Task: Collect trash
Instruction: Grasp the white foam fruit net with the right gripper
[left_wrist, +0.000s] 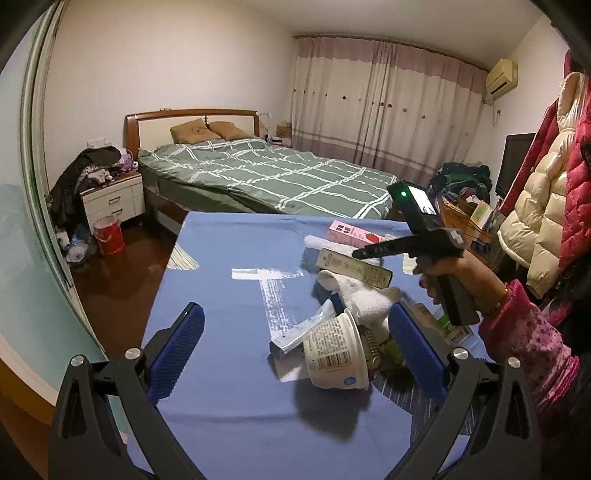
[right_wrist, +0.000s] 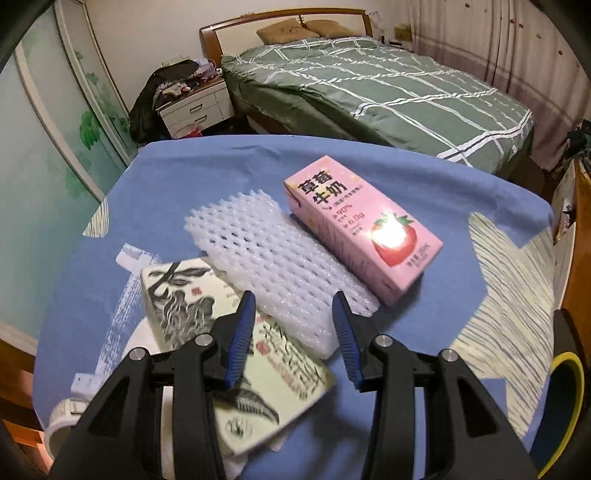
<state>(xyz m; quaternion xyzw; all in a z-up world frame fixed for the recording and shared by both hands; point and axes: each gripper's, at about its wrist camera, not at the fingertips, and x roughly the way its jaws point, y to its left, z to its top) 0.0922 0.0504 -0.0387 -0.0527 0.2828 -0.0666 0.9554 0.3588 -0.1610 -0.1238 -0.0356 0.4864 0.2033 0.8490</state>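
Trash sits heaped on the blue tablecloth (left_wrist: 221, 295), toward its right half, with a bed (left_wrist: 266, 177) beyond.

Starting on the left: the left gripper (left_wrist: 295, 354) hangs over the near edge of the table, jaws spread wide and empty, nothing pressed between the blue pads (left_wrist: 177, 354). Framed between them lies one white paper cup (left_wrist: 336, 354) tipped on its side, barcode showing, its rim close to the right pad but whether it touches I cannot tell. Just behind the cup sits one crumpled white cloth (left_wrist: 365, 295), and one flat torn wrapper (left_wrist: 306, 325) pokes out to the cup's left.

Moving right: one long box with ink drawings (right_wrist: 195, 302), one white foam net sleeve (right_wrist: 266, 254), one pink strawberry milk carton (right_wrist: 362, 229), lined up side by side, the sleeve touching both neighbours.

Now the right gripper (right_wrist: 295, 314): jaws partly apart, gripping nothing, poised above the sleeve's near end, with the left pad over the box edge. From the left camera, a hand (left_wrist: 447, 273) in a pink patterned sleeve (left_wrist: 535, 339) grips its handle.
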